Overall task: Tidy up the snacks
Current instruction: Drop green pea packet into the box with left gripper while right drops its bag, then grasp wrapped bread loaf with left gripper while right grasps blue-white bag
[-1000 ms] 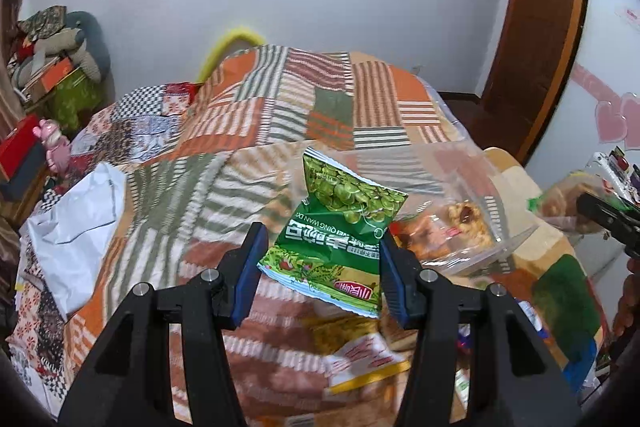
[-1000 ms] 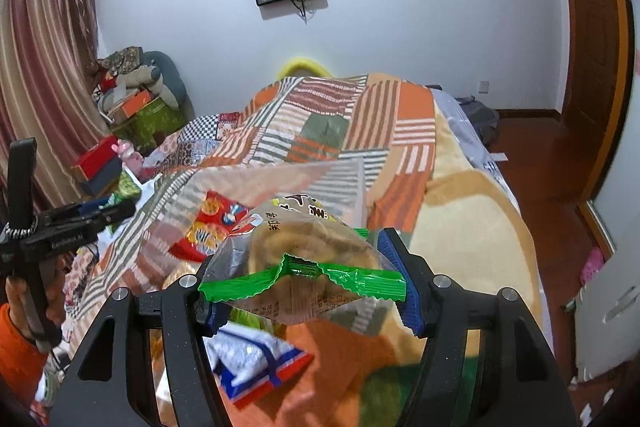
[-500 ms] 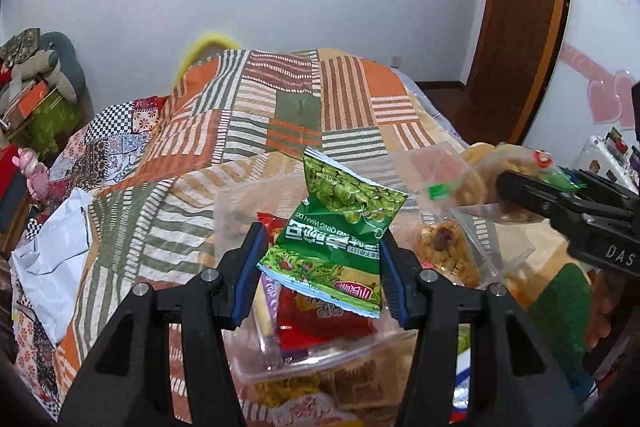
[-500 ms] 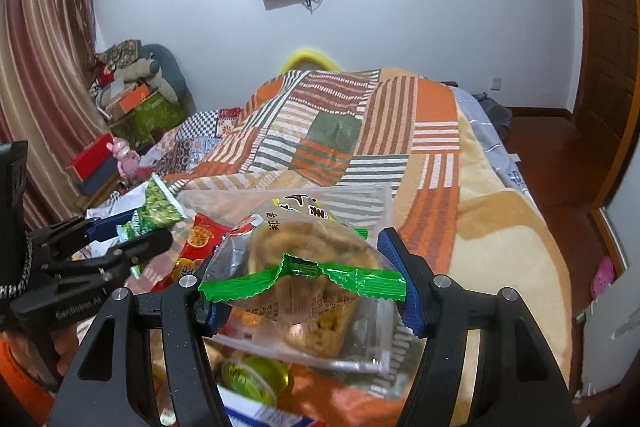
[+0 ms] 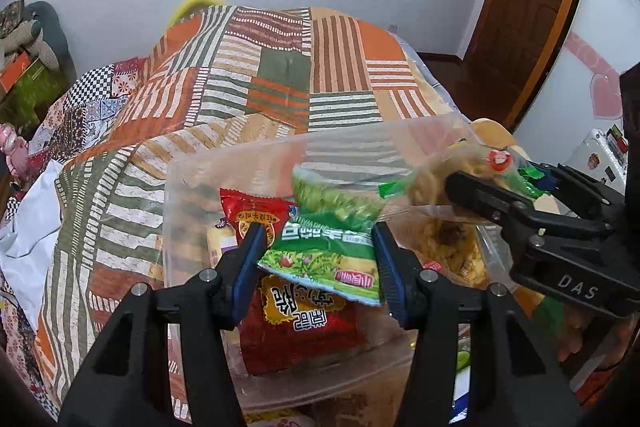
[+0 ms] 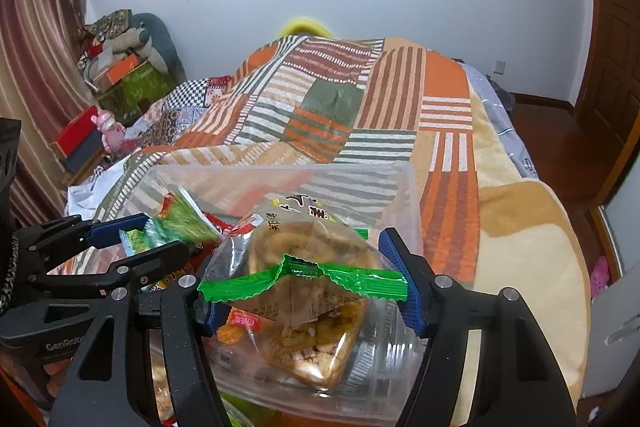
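Note:
My left gripper [image 5: 318, 265] is shut on a green pea snack bag [image 5: 332, 239] and holds it over a clear plastic bin [image 5: 240, 155]. It also shows at the left of the right wrist view [image 6: 132, 239], where the green bag [image 6: 180, 223] is blurred. My right gripper [image 6: 308, 287] is shut on a clear pastry packet with a green crimped edge [image 6: 304, 259], over the bin's right part [image 6: 404, 195]. In the left wrist view the right gripper [image 5: 504, 183] comes in from the right. Red snack packs [image 5: 304, 323] lie in the bin.
The bin sits on a bed with an orange, green and white patchwork blanket [image 5: 280, 67]. A white bag [image 5: 24, 227] lies at the bed's left. Boxes and soft toys [image 6: 124, 67] stand by the left wall. A wooden door [image 5: 520, 7] is at the right.
Both grippers have moved in over the clear bin with their packets. The green bag has tilted forward and down. The right gripper has come close beside the left one.

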The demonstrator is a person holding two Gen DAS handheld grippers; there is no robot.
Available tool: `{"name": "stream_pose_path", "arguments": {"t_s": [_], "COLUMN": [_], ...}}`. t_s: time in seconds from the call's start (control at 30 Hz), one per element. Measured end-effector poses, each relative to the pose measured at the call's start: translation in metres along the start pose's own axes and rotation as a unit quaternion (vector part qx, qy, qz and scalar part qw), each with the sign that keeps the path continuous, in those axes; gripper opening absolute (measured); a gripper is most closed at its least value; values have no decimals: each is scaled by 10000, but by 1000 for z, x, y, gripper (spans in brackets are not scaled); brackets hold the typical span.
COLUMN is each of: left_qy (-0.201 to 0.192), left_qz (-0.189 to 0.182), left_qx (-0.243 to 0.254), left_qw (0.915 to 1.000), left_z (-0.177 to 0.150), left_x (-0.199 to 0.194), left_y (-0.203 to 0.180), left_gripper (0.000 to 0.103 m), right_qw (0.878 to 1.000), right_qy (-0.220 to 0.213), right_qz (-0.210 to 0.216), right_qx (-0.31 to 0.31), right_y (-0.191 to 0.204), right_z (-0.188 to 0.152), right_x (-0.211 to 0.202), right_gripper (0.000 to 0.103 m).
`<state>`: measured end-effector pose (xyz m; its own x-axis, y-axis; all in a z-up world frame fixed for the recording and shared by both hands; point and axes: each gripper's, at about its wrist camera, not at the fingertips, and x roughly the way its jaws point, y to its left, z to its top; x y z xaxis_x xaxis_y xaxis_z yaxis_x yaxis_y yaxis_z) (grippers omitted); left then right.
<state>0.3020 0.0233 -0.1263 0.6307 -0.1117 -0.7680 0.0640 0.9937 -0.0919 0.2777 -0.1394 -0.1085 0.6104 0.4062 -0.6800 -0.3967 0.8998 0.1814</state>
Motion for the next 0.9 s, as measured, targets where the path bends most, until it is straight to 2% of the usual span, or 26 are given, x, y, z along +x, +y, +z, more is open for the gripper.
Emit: {"name": "stream_pose_path", "arguments": {"t_s": [0.27, 0.4, 0.53, 0.7, 0.9], "left_qy": [-65, -103, -216, -296, -314], "left_qz": [-105, -115, -62, -113, 42], "left_qx": [86, 61, 85, -59, -80], "left_qw": [9999, 9999, 9997, 9995, 9995], "left_z": [-2, -5, -10, -19, -40], "left_x": [-12, -26, -48, -76, -105], "left_y": [-6, -5, -3, 5, 15], "left_gripper": [54, 54, 54, 61, 69], "right_qw": [9999, 9998, 9997, 9991, 9987], "right_qy": [90, 2, -180, -328, -363], "right_qz": [68, 175, 172, 186, 203], "right_qx": [-12, 45, -42, -173, -297], "right_y": [3, 4, 10, 20, 26], "right_z": [-1, -1, -1, -7, -22], "right_x": [-5, -19, -41, -68, -88], "right_gripper": [66, 76, 77, 78, 79]}}
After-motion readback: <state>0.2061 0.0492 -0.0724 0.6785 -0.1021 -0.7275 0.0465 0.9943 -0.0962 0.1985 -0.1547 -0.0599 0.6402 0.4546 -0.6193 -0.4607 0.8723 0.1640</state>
